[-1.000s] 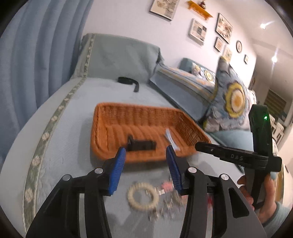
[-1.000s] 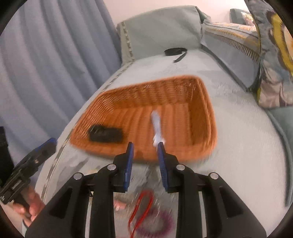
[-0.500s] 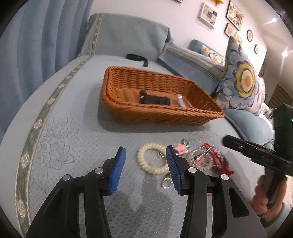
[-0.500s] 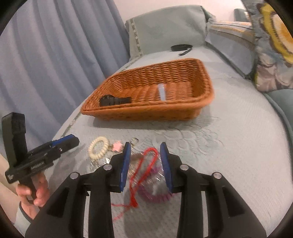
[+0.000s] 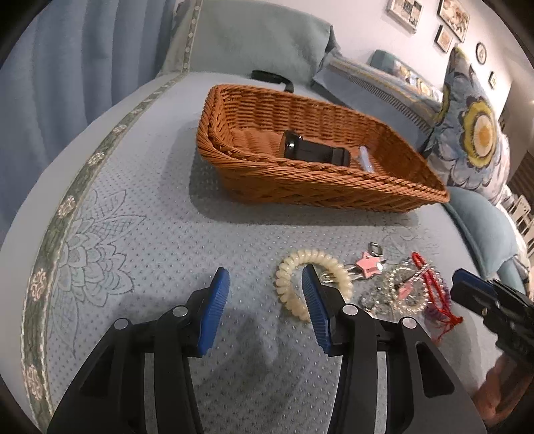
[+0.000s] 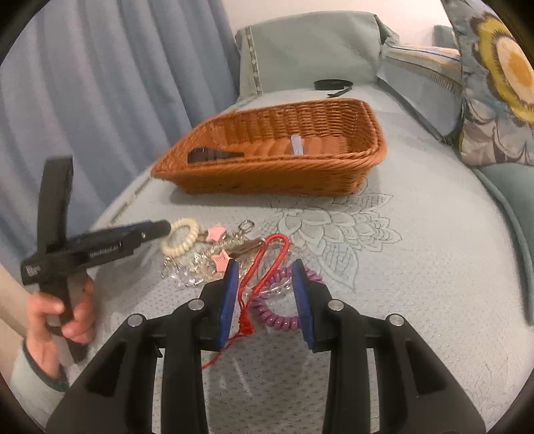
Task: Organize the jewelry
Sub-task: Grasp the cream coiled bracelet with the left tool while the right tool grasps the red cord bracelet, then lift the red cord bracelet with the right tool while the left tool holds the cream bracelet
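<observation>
Bedspread (image 6: 417,233): one basket (image 6: 267,173), two coil bracelets, two pink stars.

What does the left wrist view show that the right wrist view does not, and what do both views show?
Only the left wrist view: framed pictures on the wall and the left gripper, open above the bedspread.

Only the right wrist view: the purple coiled band between the open right gripper's fingers, and the hand holding the other tool.

Both: the orange woven basket, the cream coiled bracelet, the red cord and pink star charms.
</observation>
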A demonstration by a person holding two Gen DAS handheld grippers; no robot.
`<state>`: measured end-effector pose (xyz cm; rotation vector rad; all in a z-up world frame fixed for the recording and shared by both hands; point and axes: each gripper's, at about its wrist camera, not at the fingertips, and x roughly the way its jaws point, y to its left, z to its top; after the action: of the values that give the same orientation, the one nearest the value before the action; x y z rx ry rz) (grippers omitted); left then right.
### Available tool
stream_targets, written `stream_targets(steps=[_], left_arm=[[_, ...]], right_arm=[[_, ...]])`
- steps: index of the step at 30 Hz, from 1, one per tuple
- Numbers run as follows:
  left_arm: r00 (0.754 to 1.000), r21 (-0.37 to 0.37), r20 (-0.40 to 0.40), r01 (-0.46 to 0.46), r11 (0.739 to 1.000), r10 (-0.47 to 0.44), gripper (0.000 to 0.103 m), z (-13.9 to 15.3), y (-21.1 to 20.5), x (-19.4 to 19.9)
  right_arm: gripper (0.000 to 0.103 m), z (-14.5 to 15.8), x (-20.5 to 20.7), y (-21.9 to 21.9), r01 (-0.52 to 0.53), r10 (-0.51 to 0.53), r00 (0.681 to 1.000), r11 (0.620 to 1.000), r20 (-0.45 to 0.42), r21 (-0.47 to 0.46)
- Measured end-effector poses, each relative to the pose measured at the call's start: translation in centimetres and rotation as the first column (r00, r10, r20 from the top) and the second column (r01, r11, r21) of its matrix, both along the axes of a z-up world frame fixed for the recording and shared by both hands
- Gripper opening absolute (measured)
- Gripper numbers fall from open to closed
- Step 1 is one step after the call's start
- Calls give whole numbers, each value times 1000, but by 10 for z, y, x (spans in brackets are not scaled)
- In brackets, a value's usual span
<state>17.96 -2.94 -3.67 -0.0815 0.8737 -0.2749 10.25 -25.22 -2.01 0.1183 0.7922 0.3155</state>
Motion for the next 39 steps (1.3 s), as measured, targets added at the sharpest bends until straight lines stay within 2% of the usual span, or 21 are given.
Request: stream_targets(steps=[2, 5, 7, 8, 9, 11, 14, 17, 25, 30, 32, 34, 39], left_arm=[[1000, 31, -6, -7, 999, 7, 40, -2, -4, 4], [1000, 85, 0, -9, 996, 9, 38, -3, -11, 5], [1000, 120, 13, -9, 993, 7, 28, -3, -15, 2], [1000, 128, 15, -5, 992, 4, 14, -3, -16, 1], [1000, 132, 16, 1, 991, -3, 9, -3, -17, -1], [1000, 151, 25, 9, 988, -13, 9, -2, -20, -7], [999, 153, 38, 21, 988, -27, 8, 0, -20, -20], [998, 117, 56, 26, 993, -32, 8, 3, -13, -39], [999, 17, 32, 40, 999, -40, 8, 0, 8, -95], [998, -65, 5, 66, 996, -65, 8, -4, 15, -125], [998, -74, 8, 61, 995, -61, 8, -5, 17, -131], [998, -86, 3, 55, 995, -55, 8, -7, 19, -131], [998, -60, 13, 58, 997, -57, 9, -7, 17, -133]], right_arm=[[30, -4, 4, 6, 27, -28, 999, 998, -17, -48], [30, -8, 13, 10, 51, -54, 998, 996, -40, -67], [30, -8, 19, 14, 49, -53, 998, 996, -42, -80], [27, -9, 21, 17, 42, -47, 998, 995, -44, -95], [19, -9, 22, 21, 34, -39, 998, 993, -46, -112], [13, -10, 19, 29, 14, -21, 999, 989, -45, -148], [6, -10, 10, 28, -3, -3, 999, 989, -43, -145], [6, -7, -6, 21, -8, 5, 1000, 993, -26, -121], [6, -1, -60, -1, -38, 38, 999, 999, -35, -15], [6, 4, -94, -20, 1, -1, 1000, 999, 0, 54], [6, 9, -104, -32, 39, -41, 999, 995, 27, 90], [6, 5, -104, -43, 74, -74, 997, 990, -1, 123], [7, -13, -99, -52, 114, -106, 991, 988, -77, 108]])
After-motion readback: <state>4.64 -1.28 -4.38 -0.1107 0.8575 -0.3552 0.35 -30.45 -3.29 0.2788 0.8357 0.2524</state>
